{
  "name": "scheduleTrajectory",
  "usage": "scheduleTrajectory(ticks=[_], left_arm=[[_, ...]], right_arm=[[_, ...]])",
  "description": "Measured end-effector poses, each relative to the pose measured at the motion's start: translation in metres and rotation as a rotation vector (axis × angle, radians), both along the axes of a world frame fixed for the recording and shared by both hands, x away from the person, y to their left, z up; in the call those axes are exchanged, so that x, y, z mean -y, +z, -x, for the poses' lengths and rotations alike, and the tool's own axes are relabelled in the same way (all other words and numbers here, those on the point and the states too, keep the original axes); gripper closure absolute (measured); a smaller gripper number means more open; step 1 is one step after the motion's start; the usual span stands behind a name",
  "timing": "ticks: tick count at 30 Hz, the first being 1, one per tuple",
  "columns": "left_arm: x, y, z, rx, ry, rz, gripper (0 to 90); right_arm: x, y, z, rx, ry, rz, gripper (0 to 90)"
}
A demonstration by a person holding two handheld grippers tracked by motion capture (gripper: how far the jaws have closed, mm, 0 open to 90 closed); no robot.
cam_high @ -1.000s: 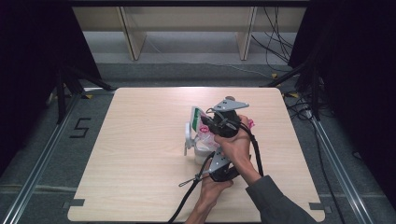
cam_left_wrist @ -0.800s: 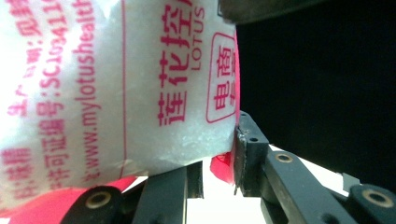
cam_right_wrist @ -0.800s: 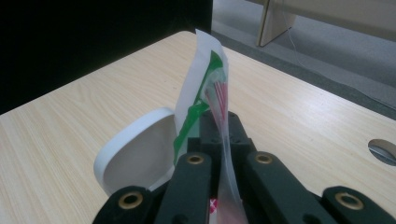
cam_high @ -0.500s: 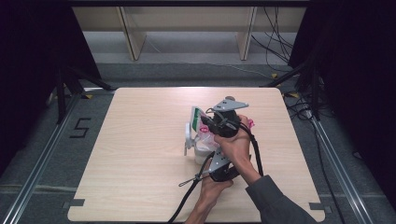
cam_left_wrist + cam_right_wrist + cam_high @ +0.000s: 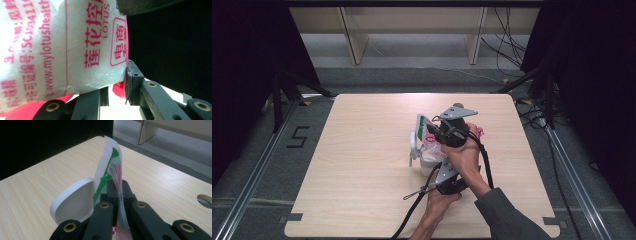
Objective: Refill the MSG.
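My left gripper (image 5: 117, 97) clamps the bag of white granules (image 5: 62, 50) near its bottom, steadying it just above the white container (image 5: 72, 205) at mid-table (image 5: 362, 150). My right gripper (image 5: 117, 192) pinches the bag's top edge tight, probably to tear it open.

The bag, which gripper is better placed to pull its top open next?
Probably the right: the right gripper is shut on the thin top edge of the bag, while the left gripper clamps the filled body lower down, steadying it.
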State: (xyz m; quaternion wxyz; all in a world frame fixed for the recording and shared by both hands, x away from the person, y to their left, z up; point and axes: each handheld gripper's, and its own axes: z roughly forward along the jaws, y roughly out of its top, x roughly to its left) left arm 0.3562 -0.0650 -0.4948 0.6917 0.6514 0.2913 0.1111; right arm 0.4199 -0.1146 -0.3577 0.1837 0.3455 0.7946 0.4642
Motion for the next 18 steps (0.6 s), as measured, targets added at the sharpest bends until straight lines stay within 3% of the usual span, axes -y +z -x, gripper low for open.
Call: scheduleTrajectory(ticks=[1,2,7,10,13,15,18], left_arm=[[0.0002,-0.0001,0.0000,-0.002,0.000,0.001,75.6],[0.0000,0.0002,0.0003,-0.006,-0.001,0.004,75.6],[-0.0005,-0.0001,-0.0001,-0.004,-0.001,0.000,75.6],[-0.0002,0.0001,-0.0001,-0.004,0.000,0.007,75.6],[0.0001,0.0001,0.0001,-0.004,0.000,0.006,75.6],[0.0000,0.0003,0.0002,-0.003,0.000,0.010,75.6],[-0.0003,0.0004,0.0002,-0.003,-0.002,0.005,75.6]], right_arm=[[-0.0008,-0.0003,0.0016,-0.015,-0.013,-0.007,90.0],[0.0004,-0.0003,0.0002,0.000,0.001,0.020,90.0],[-0.0004,-0.0004,0.0003,-0.010,-0.007,-0.011,90.0],[-0.0015,-0.0022,-0.0002,0.013,-0.003,0.009,90.0],[-0.0003,-0.0008,-0.0001,-0.008,-0.007,-0.006,90.0],[-0.0001,-0.0010,-0.0003,0.015,-0.001,0.024,90.0],[-0.0003,-0.0004,-0.0003,-0.008,-0.004,-0.006,90.0]])
